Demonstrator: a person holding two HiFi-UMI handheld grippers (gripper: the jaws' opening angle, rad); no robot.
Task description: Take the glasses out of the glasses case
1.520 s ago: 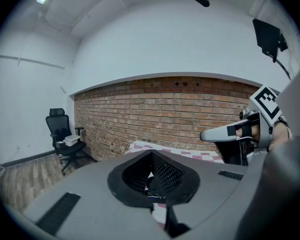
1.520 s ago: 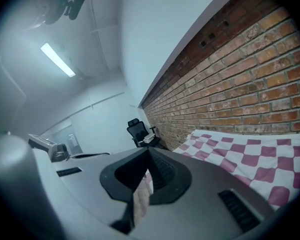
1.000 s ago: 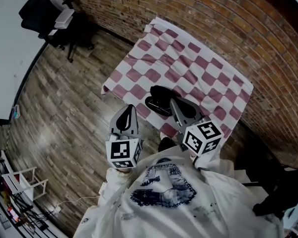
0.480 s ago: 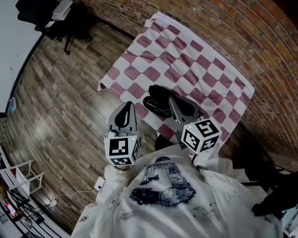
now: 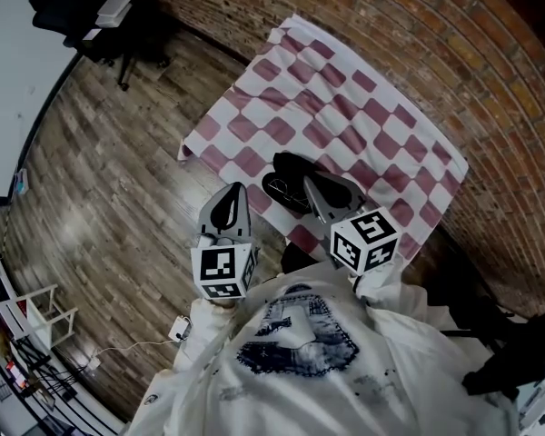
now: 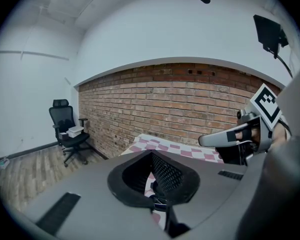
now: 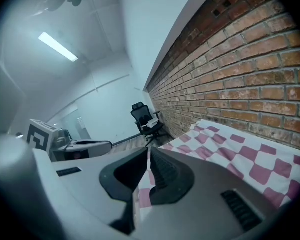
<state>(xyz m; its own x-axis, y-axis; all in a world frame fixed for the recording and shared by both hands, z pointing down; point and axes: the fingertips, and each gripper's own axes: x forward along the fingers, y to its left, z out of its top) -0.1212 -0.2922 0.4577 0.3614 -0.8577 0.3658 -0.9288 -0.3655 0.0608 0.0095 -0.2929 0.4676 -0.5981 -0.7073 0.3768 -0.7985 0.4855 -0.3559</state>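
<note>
Well, in the head view I see the black oval glasses case (image 5: 289, 178) lying seemingly open on the pink-and-white checked cloth (image 5: 363, 107), near its front edge. My grey right gripper (image 5: 309, 186) hangs close by the case, and my grey left gripper (image 5: 235, 189) is at the cloth's edge. In the left gripper view, its jaws are clenched on nothing. In the right gripper view, those jaws are pressed together too, empty, above the cloth.

2 tools: left tool (image 5: 237, 192) & right tool (image 5: 311, 186), 1 glasses case (image 5: 289, 169), 1 checked cloth (image 5: 345, 107), 1 office chair (image 5: 68, 7)
</note>
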